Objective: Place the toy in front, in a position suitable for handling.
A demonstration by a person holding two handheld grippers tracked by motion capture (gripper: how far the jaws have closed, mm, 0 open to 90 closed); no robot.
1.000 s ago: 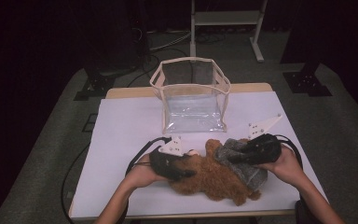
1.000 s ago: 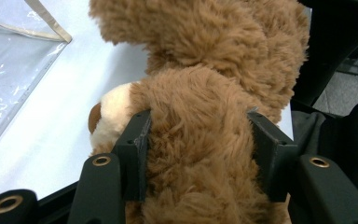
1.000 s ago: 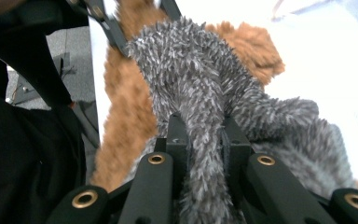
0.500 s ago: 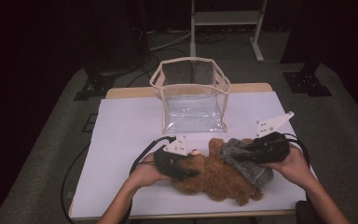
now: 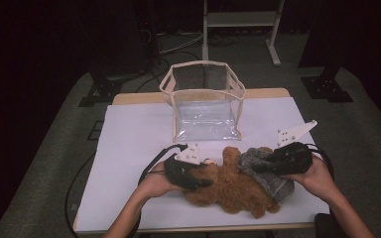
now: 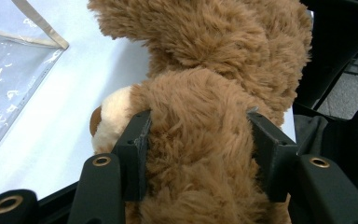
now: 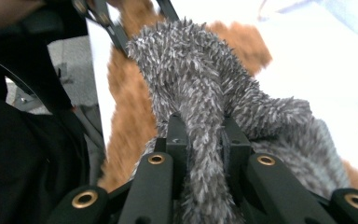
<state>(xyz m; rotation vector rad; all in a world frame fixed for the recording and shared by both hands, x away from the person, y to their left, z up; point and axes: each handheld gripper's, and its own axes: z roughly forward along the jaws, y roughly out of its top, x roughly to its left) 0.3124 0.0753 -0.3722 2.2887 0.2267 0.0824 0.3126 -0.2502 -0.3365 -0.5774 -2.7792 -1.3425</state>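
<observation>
Left gripper (image 6: pixel 198 154) clamped on the brown teddy bear (image 6: pixel 205 116): shaggy fur bulging between both jaws, cream muzzle at one side, seen close in the left gripper view. Right gripper (image 7: pixel 204 140) pinched narrow on a fold of the grey sweater (image 7: pixel 205 93), spiky and fuzzy. From above, bear (image 5: pixel 230 186) lying at the near edge of the white table (image 5: pixel 129 148), sweater (image 5: pixel 270 173) over its right part, clear soft-sided bag (image 5: pixel 203 106) upright behind. Right gripper (image 5: pixel 258 167) farther right than a second ago.
</observation>
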